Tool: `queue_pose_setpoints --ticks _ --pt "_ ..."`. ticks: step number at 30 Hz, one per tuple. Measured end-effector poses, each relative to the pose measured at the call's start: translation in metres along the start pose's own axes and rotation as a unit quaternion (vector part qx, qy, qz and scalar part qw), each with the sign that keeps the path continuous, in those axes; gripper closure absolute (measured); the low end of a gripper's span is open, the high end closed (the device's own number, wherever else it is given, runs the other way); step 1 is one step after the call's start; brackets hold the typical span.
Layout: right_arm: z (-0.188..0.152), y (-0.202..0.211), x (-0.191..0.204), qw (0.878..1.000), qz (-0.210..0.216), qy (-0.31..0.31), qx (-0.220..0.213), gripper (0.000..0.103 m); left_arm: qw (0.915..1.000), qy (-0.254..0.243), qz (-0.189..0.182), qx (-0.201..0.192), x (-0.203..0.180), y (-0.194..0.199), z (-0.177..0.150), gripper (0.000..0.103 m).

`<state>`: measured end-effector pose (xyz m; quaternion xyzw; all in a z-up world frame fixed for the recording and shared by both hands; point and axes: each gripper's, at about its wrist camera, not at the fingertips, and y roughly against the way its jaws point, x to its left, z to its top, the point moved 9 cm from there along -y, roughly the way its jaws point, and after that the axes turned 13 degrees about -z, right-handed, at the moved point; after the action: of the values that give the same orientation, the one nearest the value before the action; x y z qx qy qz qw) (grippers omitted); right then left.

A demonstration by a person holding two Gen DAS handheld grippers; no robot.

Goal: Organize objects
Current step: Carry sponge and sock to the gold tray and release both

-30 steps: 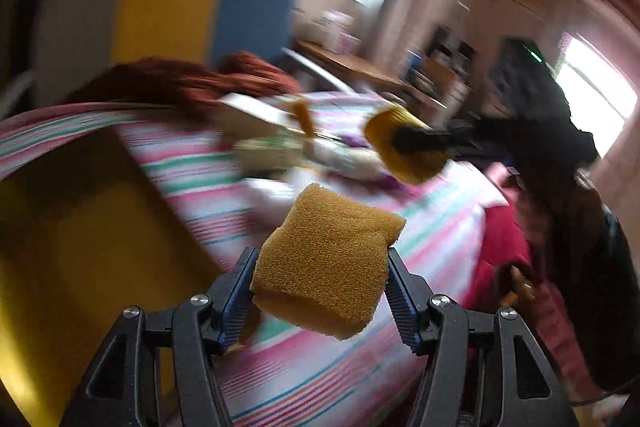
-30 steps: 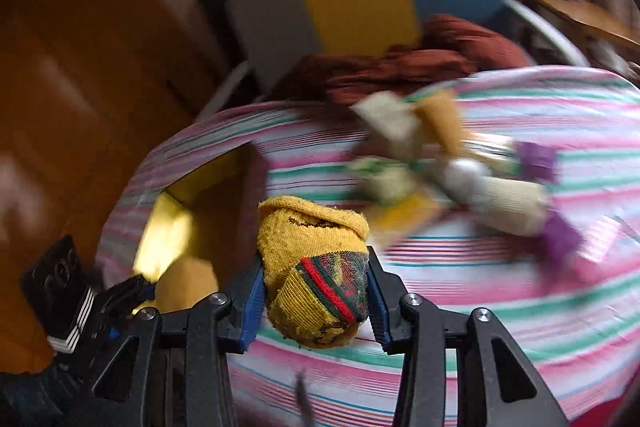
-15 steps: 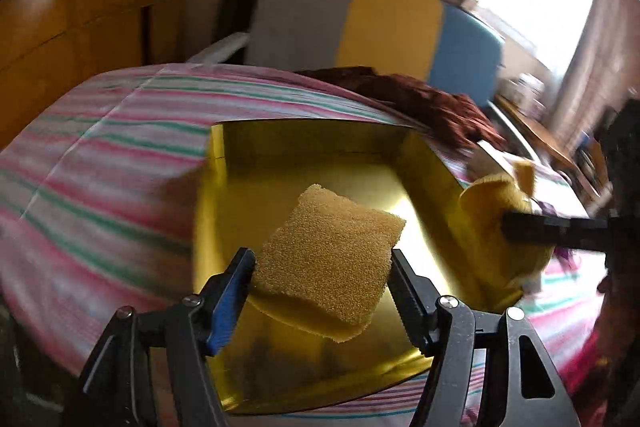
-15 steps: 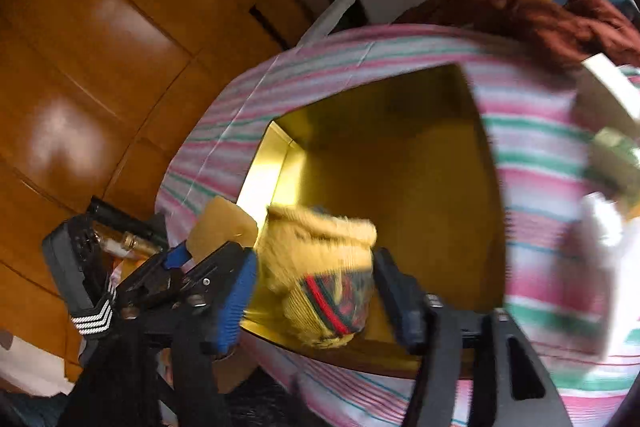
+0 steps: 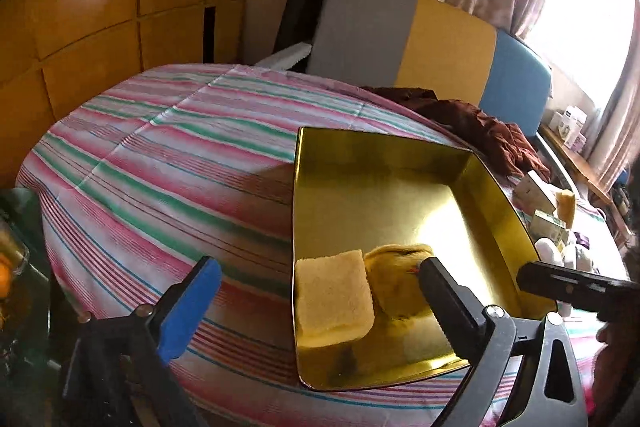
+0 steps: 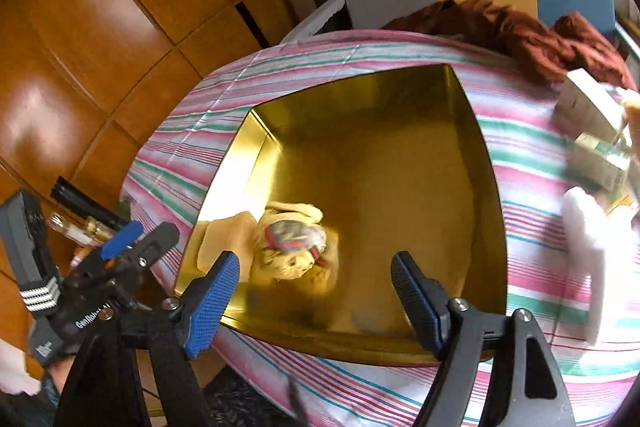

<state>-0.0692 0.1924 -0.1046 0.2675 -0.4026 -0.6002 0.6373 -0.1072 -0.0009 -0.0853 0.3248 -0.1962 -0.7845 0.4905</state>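
A striped cloth covers the surface, a gold tray on it. Both grippers, left and right, hang with jaws apart and empty. Just beyond them, one sponge and one sock lie touching in the tray's near corner. The left gripper's lettering is too blurred to read.

Sponge and sock crowd the gold tray's near-left corner; its remaining floor lies bare
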Motion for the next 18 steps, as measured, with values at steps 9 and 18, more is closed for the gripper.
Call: queue_pose_setpoints --ticks 9,18 --pt "0.004 0.009 -0.013 0.996 -0.071 0.016 -0.043 0.023 0.9993 -0.032 0.015 -0.009 -0.016 0.009 0.008 0.001" --pt "-0.001 0.017 -0.053 0.993 -0.104 -0.015 -0.053 0.024 0.9987 -0.05 0.011 -0.005 -0.033 0.008 0.005 0.001"
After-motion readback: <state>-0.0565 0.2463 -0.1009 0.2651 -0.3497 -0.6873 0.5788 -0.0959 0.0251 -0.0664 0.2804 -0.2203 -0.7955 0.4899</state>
